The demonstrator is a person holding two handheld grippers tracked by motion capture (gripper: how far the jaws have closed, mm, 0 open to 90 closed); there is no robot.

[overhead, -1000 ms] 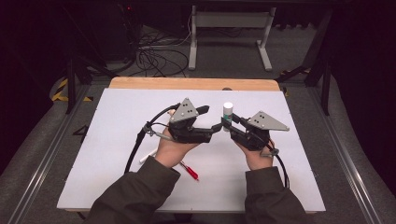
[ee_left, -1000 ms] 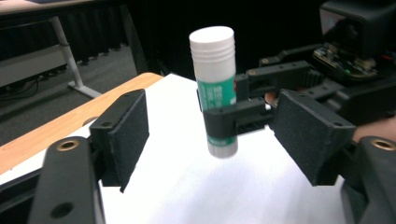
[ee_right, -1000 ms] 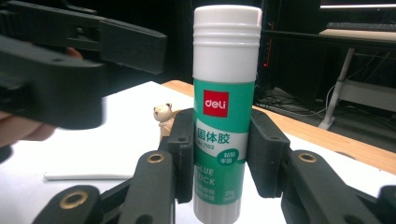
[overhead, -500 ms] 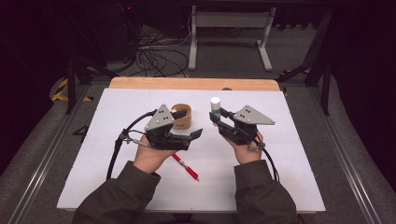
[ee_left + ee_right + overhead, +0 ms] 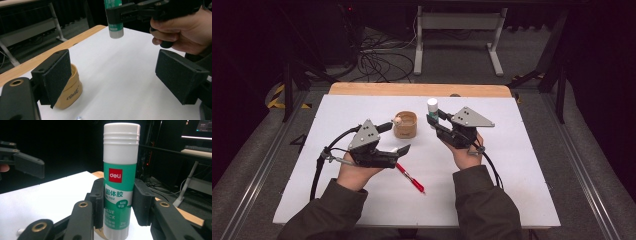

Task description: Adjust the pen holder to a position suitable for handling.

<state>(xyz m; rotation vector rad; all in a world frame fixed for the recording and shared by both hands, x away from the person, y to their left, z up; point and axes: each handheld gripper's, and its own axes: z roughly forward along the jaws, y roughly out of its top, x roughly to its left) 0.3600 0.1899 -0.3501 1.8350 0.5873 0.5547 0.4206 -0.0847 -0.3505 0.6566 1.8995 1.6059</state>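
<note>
A green and white glue stick (image 5: 121,182) stands upright between the pads of my right gripper (image 5: 117,205), which is shut on its lower half. From above, the right gripper (image 5: 432,120) holds the glue stick (image 5: 432,106) over the white board, right of a tan roll of tape (image 5: 405,124). My left gripper (image 5: 394,137) sits left of centre; its jaws have just been opening and nothing is between them. In the left gripper view the pads (image 5: 56,75) stand far apart, the tape roll (image 5: 71,90) lies behind one, and the glue stick (image 5: 113,17) hangs ahead.
A red pen (image 5: 411,178) lies on the white board (image 5: 522,165) between the two forearms. A wooden table edge (image 5: 417,90) runs along the back, with cables and a metal stand on the floor beyond. One jaw of the left gripper (image 5: 27,165) reaches in at the left of the right gripper view.
The left gripper has pulled left, away from the glue stick, and its jaws have spread. This uncovered the tape roll. The right gripper has shifted slightly left, still holding the glue stick.
</note>
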